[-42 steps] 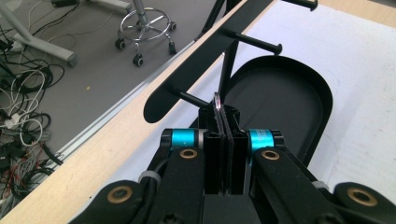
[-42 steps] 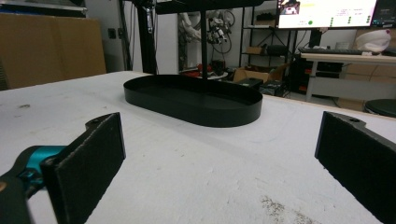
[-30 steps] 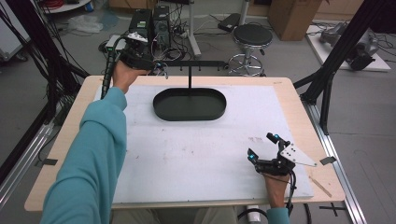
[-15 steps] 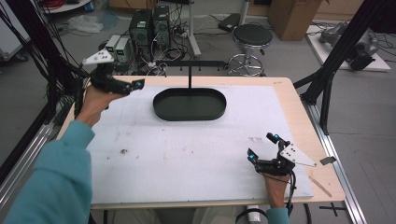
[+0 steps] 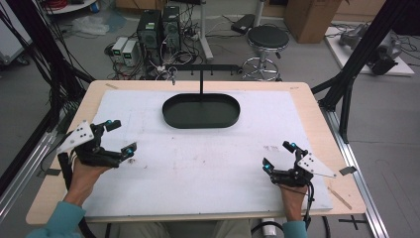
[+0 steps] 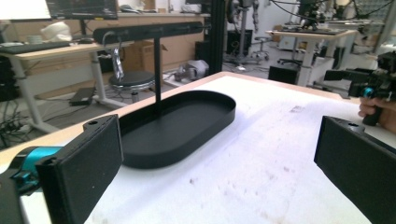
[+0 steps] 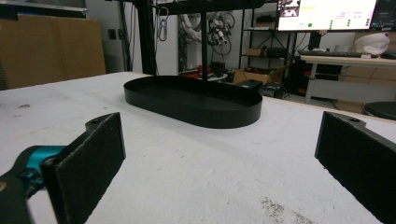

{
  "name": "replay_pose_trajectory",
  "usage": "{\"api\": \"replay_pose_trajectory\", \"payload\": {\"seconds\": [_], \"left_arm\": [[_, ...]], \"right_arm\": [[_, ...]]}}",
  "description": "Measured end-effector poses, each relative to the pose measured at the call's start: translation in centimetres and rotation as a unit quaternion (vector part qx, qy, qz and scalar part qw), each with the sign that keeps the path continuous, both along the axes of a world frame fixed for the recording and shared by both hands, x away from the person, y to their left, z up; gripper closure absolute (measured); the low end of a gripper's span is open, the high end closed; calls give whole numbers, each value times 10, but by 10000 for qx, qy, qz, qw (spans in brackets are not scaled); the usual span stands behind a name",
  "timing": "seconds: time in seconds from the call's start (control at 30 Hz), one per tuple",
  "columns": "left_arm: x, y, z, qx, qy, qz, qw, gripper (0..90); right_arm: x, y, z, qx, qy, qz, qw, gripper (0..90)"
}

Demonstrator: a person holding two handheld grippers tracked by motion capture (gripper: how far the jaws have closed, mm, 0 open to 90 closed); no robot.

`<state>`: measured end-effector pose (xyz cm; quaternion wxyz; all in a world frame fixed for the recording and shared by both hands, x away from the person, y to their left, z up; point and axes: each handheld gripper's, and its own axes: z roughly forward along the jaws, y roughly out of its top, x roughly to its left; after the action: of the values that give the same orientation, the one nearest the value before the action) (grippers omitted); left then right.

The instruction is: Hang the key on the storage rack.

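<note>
White-topped counter (image 5: 208, 163), bare but for black oval tray (image 5: 201, 110) at far centre, long axis crosswise – left claw (image 5: 117, 138) and right claw (image 5: 278, 156) both spread, empty, near edge; left slightly closer

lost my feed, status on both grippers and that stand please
Left gripper open, fingers just widened, nothing between. Right gripper open, empty. Black oval metal tray stand upright at table's far side, silver carabiner on its crossbar. Nothing in the way.
</note>
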<state>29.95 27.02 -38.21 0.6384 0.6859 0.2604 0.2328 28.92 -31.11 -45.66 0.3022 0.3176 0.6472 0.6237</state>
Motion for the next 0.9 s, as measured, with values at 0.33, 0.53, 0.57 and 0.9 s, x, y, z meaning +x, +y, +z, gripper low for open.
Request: {"api": "replay_pose_trajectory", "payload": {"seconds": [0.33,0.53,0.57,0.9], "left_arm": [[-19,8,-40,-140,-60,219,9996,17],[-21,12,-55,-185,-80,284,9994,17],[-22,12,-56,-203,-100,286,9993,17],[-24,14,-74,-318,-163,304,9989,17]], "right_arm": [[-1,0,0,7,-20,1,10000,9],[-1,0,0,6,-20,6,10000,9],[-1,0,0,-2,-26,6,10000,9],[-1,1,0,-10,-25,4,10000,9]]}}
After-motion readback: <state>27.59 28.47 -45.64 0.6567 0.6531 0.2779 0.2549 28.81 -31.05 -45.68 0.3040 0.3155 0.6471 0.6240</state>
